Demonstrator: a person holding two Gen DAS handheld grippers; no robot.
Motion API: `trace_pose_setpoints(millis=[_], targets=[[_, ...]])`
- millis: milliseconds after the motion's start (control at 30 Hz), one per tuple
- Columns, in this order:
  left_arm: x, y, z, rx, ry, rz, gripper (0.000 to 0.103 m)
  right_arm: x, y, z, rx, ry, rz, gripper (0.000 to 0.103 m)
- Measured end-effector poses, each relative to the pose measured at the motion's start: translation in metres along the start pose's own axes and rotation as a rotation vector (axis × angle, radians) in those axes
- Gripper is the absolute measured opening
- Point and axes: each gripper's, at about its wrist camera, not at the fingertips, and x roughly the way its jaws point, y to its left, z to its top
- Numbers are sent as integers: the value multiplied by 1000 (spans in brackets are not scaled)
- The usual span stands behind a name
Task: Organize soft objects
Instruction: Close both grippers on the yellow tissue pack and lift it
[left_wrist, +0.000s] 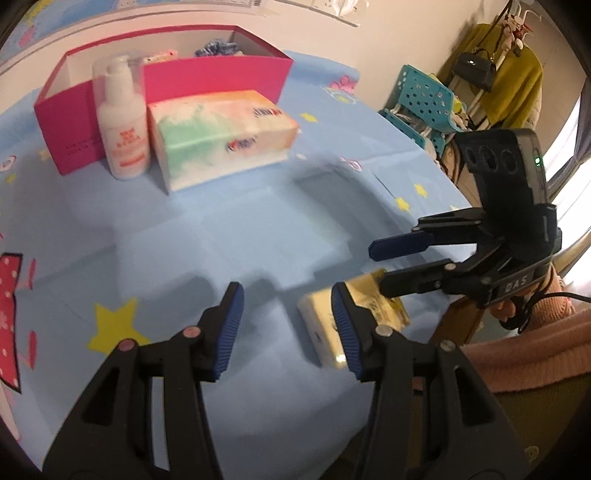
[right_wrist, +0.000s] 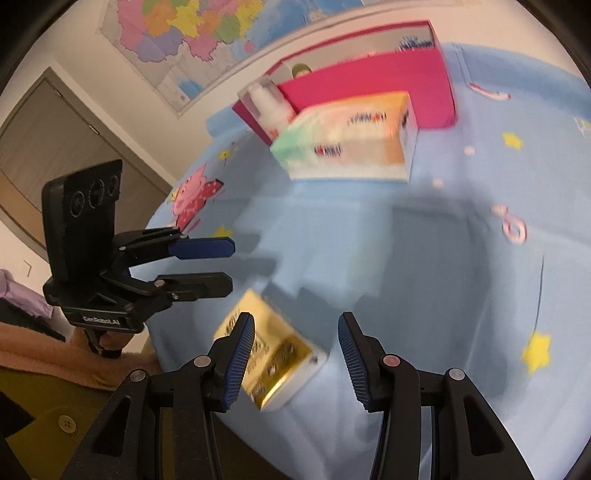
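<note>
Left wrist view. The left gripper stands with its jaws spread and nothing between them, above the light-blue cartoon-print cloth that covers the table. The small gold-and-white wrapped tissue pack lies flat on the cloth, partly behind the right-hand finger and close to the table's near edge. The right gripper hovers at that pack, jaws parted and empty. Farther back stand the large pastel soft-pack of tissues, the white plastic pump bottle just beside it, and the open pink cardboard box behind both.

Right wrist view. The right gripper is open, with the gold pack lying between and just ahead of its fingers; motion blur leaves it unclear whether the left finger touches the wrapper. The left gripper is also open, off to the side.

Handling. The gold pack is judged light, compressible and film-wrapped, so probably slippery; grip across its narrow width at mid-length with moderate pressure. The large pack should yield likewise and suits a hold on its short sides.

Clearance. The cloth between the gold pack and the pink box is open. The near edge lies close beside the pack; avoid pushing it outward. The bottle stands close to the box's front wall and could tip.
</note>
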Motion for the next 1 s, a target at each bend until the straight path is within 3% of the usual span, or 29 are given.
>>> trace_pose_setpoints(millis=[367, 500, 733, 1000], targets=[[16, -16, -13, 8, 74, -78, 51, 0, 5, -17, 28, 25, 38, 48], [20, -19, -17, 2, 93, -117, 43, 9, 12, -18, 6, 47, 46, 48], [19, -18, -17, -12, 85, -108, 43, 7, 10, -17, 10, 22, 21, 39], [19, -10, -9, -49, 66, -86, 43, 8, 9, -4, 2, -23, -13, 38]])
